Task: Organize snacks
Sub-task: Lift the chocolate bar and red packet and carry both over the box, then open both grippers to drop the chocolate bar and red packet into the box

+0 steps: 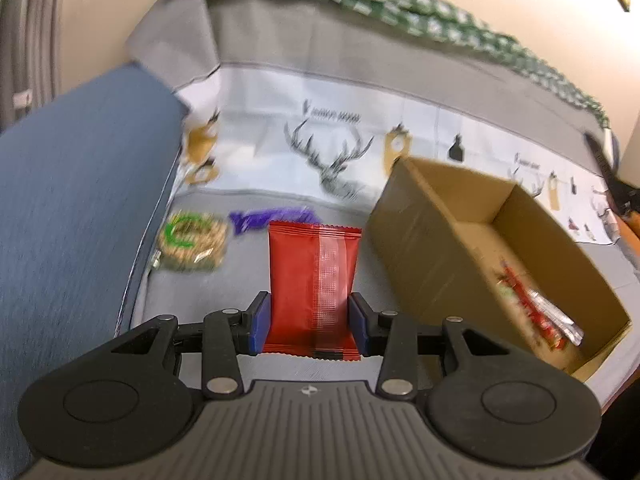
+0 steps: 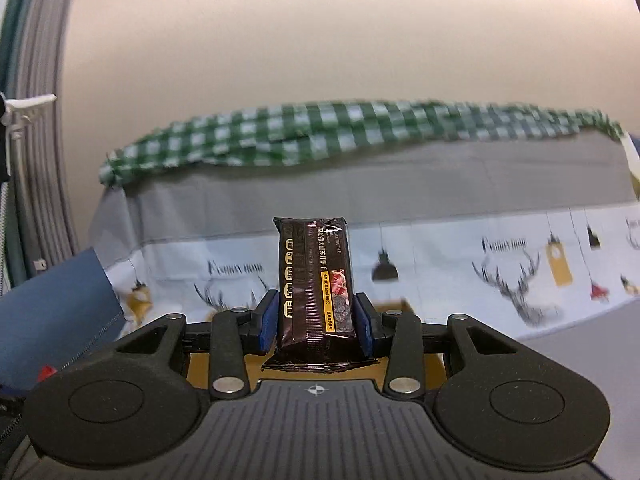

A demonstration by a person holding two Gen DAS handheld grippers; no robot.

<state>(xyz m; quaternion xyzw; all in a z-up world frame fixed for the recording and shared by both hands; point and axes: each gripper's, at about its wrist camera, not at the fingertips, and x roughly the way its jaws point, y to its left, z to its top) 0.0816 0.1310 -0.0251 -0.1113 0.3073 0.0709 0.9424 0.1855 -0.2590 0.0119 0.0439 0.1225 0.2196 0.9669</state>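
On dark snack packet (image 2: 314, 288), "BLACK TRUFFLE" print

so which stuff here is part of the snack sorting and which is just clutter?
Job:
- red packet in left claw
- dark packet in right claw
- cardboard box
- purple packet
- green-labelled bag

Lying about:
- checked cloth
- blue cushion
- deer-print sheet

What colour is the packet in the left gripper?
Red, with a paler strip down its length; the packet shows best in the left wrist view, clamped in the left gripper.
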